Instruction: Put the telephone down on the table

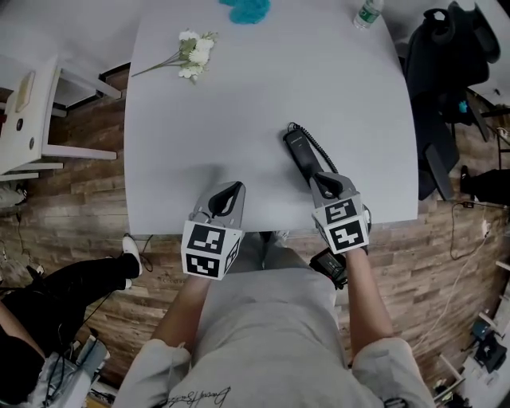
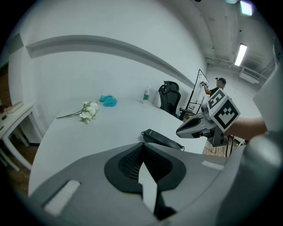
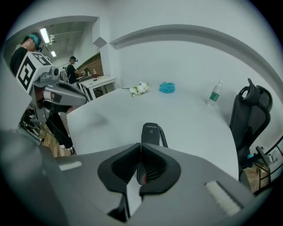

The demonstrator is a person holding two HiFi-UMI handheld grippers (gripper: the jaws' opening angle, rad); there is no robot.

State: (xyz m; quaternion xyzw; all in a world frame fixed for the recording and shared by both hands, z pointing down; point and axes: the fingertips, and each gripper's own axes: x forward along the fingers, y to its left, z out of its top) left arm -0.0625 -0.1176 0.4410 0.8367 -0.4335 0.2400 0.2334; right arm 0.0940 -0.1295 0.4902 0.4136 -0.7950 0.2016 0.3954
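Note:
The black telephone handset (image 1: 301, 151) lies flat on the white table (image 1: 239, 103) near its front edge, with the coiled cord (image 1: 319, 147) along its right side. My right gripper (image 1: 327, 185) hovers over the handset's near end with its jaws shut and nothing between them. In the right gripper view the handset (image 3: 151, 131) rests on the table just beyond the right gripper (image 3: 140, 145). My left gripper (image 1: 235, 190) is also shut and empty, over the table's front edge, to the left of the handset (image 2: 161, 139).
White flowers (image 1: 191, 54) lie at the table's far left. A blue cloth (image 1: 249, 9) and a water bottle (image 1: 367, 13) sit at the far edge. A black office chair (image 1: 450, 56) stands right of the table, a white bench (image 1: 28, 119) to its left.

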